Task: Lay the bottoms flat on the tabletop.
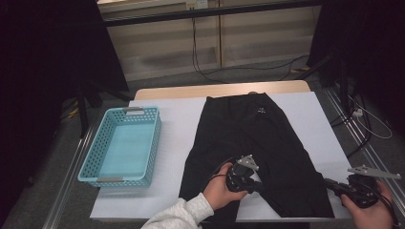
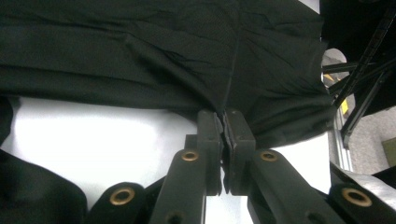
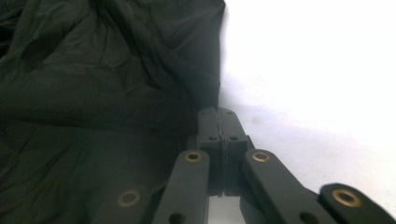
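Black shorts [image 1: 258,138] lie flat on the white sheet [image 1: 176,124] with the waistband at the far side. My left gripper [image 1: 259,185] points right at the inner hem of the right leg. In the left gripper view this gripper [image 2: 225,125] is shut, with the edge of the shorts [image 2: 177,56] pinched at its tips. My right gripper [image 1: 330,184] points left at the outer bottom corner of the same leg. In the right gripper view it [image 3: 219,120] is shut on the hem of the shorts [image 3: 102,84], and folds run toward its tips.
A light blue plastic basket [image 1: 95,157] with nothing in it stands on the left of the table. Bare white sheet [image 3: 317,74] lies right of the shorts. Black stands and cables [image 1: 353,109] are beyond the table's right edge.
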`<control>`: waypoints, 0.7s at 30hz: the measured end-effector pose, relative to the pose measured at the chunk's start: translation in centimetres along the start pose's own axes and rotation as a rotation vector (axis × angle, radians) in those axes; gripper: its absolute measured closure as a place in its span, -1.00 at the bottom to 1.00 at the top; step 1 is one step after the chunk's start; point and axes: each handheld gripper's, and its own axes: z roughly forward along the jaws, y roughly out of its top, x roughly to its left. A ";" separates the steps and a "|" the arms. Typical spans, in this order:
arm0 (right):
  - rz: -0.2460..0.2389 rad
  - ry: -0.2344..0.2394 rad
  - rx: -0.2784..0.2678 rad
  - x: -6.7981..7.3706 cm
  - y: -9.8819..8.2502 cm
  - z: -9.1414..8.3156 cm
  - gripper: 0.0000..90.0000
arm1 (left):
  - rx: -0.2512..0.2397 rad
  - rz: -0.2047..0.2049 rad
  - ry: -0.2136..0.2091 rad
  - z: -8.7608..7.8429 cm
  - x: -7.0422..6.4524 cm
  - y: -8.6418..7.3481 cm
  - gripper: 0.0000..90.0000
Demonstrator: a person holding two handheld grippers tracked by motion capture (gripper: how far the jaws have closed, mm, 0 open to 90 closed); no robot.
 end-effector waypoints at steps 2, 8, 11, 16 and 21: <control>-0.014 -0.031 0.014 0.0 0.1 -0.1 1.00 | 0.002 -0.003 0.003 -0.1 0.0 0.0 0.90; 0.001 -0.013 -0.002 0.0 0.1 -0.3 1.00 | -0.006 -0.007 0.021 -0.9 0.4 0.3 0.50; -0.009 -0.019 -0.008 0.3 0.3 -0.2 0.76 | -0.033 -0.041 0.040 -1.5 0.8 0.5 0.29; 0.001 0.002 -0.013 0.4 0.1 0.0 0.52 | -0.047 -0.026 0.088 -2.4 1.6 0.8 0.11; -0.021 0.013 0.008 0.7 0.0 0.8 0.75 | -0.070 -0.013 0.146 -3.9 2.6 1.0 -0.14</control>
